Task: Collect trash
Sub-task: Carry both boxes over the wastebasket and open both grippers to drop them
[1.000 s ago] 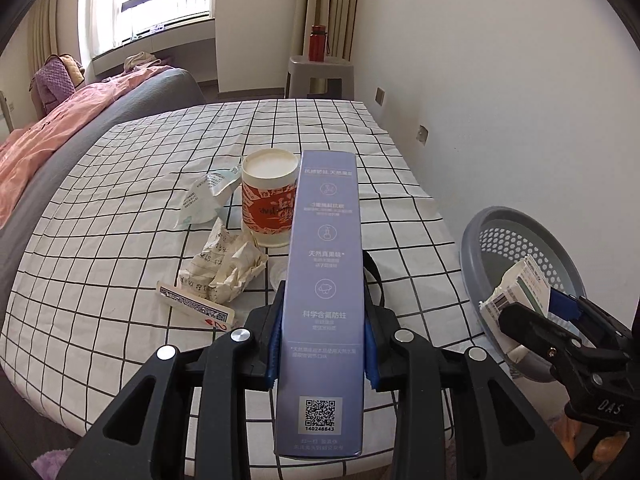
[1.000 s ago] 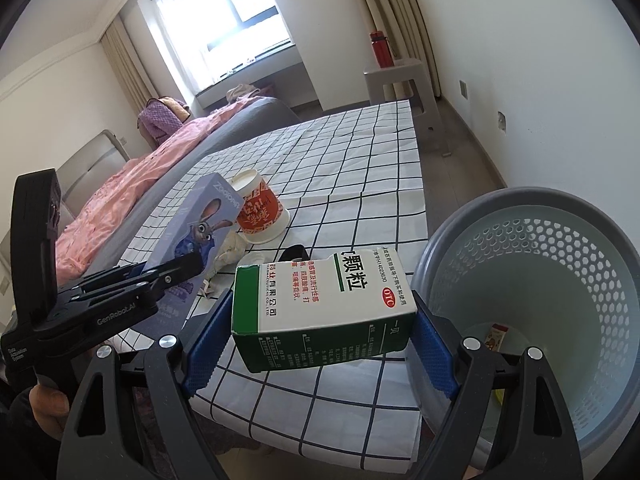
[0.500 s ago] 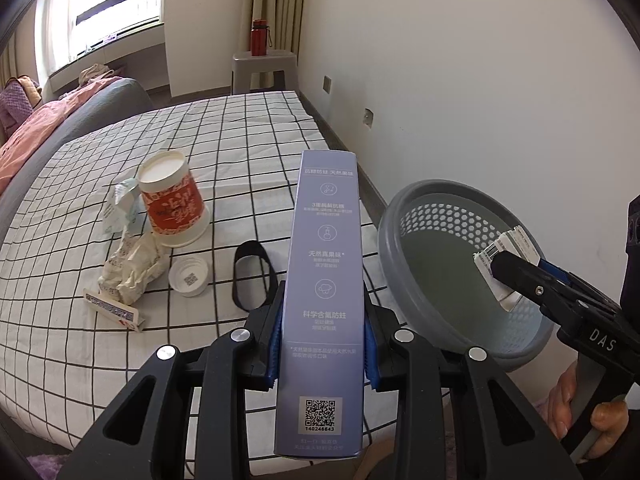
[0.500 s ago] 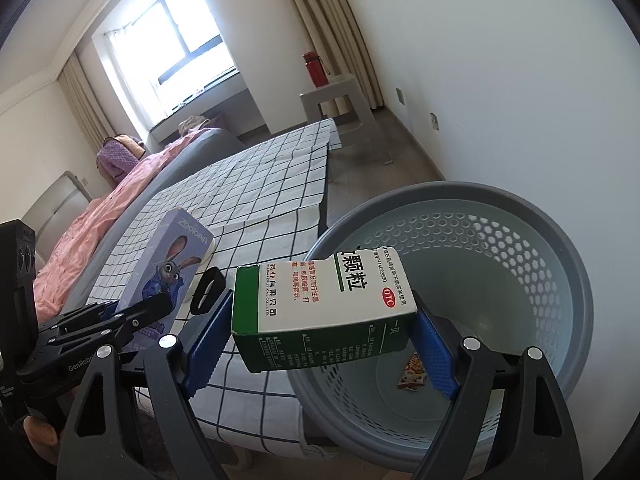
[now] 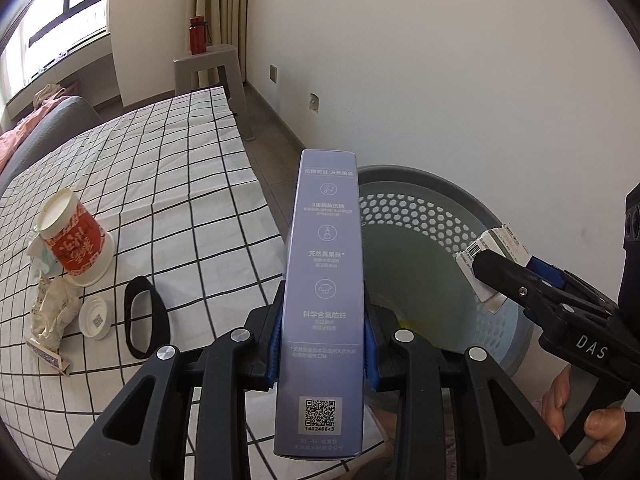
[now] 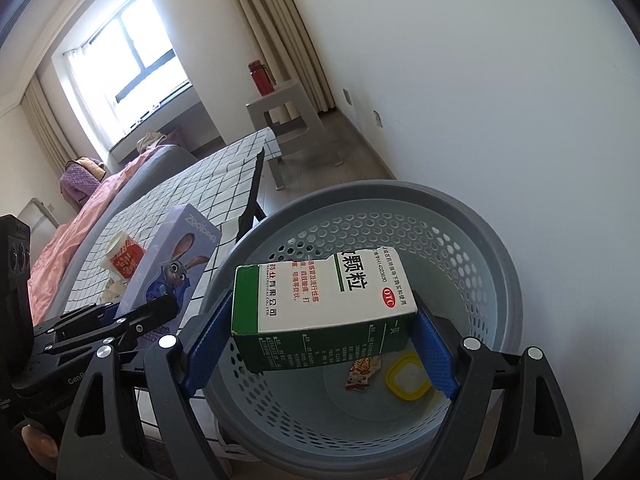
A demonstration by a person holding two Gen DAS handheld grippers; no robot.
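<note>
Right wrist shows basket point(image 6: 496, 240) holding wrapper point(image 6: 362, 372) and lid point(image 6: 408, 376); jaws clamp medicine box point(image 6: 320, 300). Left jaws clamp toothpaste box point(image 5: 324, 280).

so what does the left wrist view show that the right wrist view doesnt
Only the left wrist view shows the black band, the small white lid and the crumpled wrapper on the bed. Only the right wrist view shows the basket's bottom, with a snack wrapper and a yellow lid. Both show the gray basket, the purple box, the green medicine box and the red cup.

occl: basket point(image 5: 420, 216) floor hid by purple box point(image 5: 322, 280) | cup point(image 5: 76, 240) print unreadable
</note>
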